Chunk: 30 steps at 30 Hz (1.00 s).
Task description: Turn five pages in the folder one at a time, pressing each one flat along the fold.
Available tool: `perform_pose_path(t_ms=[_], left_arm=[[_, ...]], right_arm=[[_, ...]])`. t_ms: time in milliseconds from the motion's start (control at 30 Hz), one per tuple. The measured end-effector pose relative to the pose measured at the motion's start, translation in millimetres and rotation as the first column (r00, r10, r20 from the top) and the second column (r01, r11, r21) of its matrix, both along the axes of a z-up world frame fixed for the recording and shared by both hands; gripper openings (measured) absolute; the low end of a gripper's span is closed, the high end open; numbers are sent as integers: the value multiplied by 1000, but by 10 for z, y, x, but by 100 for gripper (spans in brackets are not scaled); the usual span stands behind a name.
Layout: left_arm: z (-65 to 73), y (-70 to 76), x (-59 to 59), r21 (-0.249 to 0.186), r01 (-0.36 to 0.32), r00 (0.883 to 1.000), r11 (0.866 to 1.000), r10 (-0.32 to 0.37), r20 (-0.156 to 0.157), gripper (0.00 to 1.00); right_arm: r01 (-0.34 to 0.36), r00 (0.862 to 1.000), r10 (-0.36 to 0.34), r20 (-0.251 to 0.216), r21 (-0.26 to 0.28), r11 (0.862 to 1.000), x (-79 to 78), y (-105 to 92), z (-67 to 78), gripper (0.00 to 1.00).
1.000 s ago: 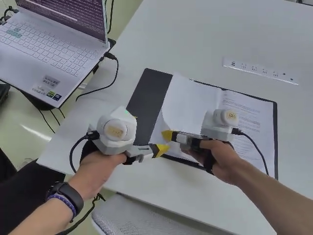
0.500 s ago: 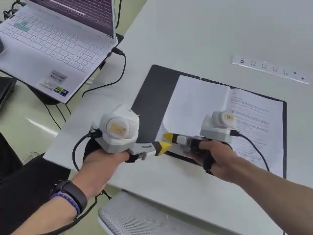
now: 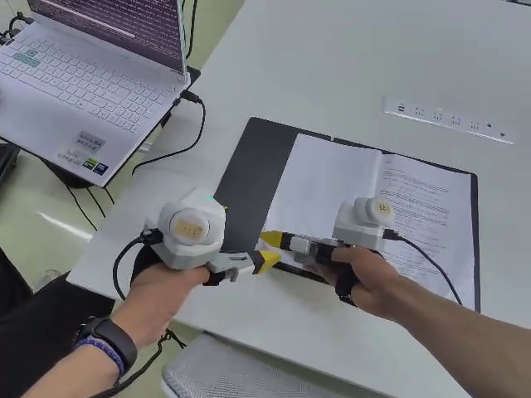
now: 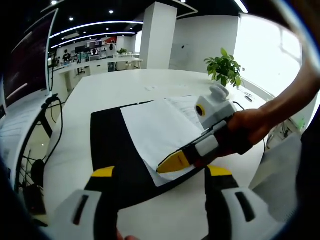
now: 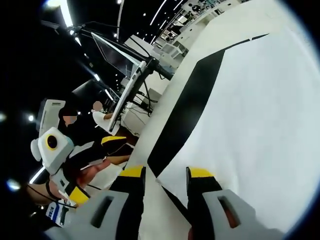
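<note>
The open folder shows its black left cover (image 3: 249, 174) (image 4: 107, 145) (image 5: 192, 95) on the white table. A blank white page (image 3: 328, 186) (image 4: 160, 130) (image 5: 260, 110) lies turned over onto it, beside the printed right page (image 3: 423, 215). My right gripper (image 3: 274, 240) (image 5: 165, 172) sits low at the turned page's near left corner. Its jaws stand a narrow gap apart, with the corner showing between them. My left gripper (image 3: 257, 262) (image 4: 160, 172) hovers just off the folder's near edge with its jaws wide open and nothing in them. It points at the right gripper's yellow tip (image 4: 172, 161).
A white laptop (image 3: 83, 83) stands at the far left with cables (image 3: 178, 141) trailing toward the folder. A power strip (image 3: 444, 120) lies beyond the folder. The table's near edge (image 3: 274, 323) runs just below the hands, with a grey chair seat (image 3: 216, 373) under it.
The turned page, which was arched up a second ago, now lies flatter on the left cover. The right gripper has sunk a little toward the page's near corner. The head camera shifted.
</note>
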<state>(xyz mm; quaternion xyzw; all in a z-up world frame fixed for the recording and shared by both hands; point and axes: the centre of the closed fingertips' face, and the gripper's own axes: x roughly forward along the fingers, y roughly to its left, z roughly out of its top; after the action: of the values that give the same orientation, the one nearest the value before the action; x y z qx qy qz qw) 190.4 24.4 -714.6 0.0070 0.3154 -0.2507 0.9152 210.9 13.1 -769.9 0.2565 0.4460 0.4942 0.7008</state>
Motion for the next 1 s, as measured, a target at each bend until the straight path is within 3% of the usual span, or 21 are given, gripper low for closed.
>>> perform_pose_path(t_ms=[33, 333, 533, 667, 1000], left_arm=[[-13, -21, -3, 4, 11, 1000, 1000, -11, -2, 70], [-30, -100, 70, 1, 36, 999, 999, -36, -8, 66], [-13, -160, 162, 5, 54, 999, 999, -54, 2, 62], [-33, -222, 232, -20, 56, 998, 998, -57, -5, 54], [-261, -367, 325, -26, 81, 996, 996, -82, -36, 37]], right_arm=[[2, 1000, -1, -23, 13, 1000, -11, -5, 8, 34], [21, 998, -18, -53, 59, 998, -16, -76, 112, 39], [71, 997, -72, 4, 111, 991, 143, -228, 336, 38], [110, 992, -114, 45, 94, 989, 263, -437, 377, 36], [230, 967, -237, 93, 84, 970, 519, -989, 510, 30]])
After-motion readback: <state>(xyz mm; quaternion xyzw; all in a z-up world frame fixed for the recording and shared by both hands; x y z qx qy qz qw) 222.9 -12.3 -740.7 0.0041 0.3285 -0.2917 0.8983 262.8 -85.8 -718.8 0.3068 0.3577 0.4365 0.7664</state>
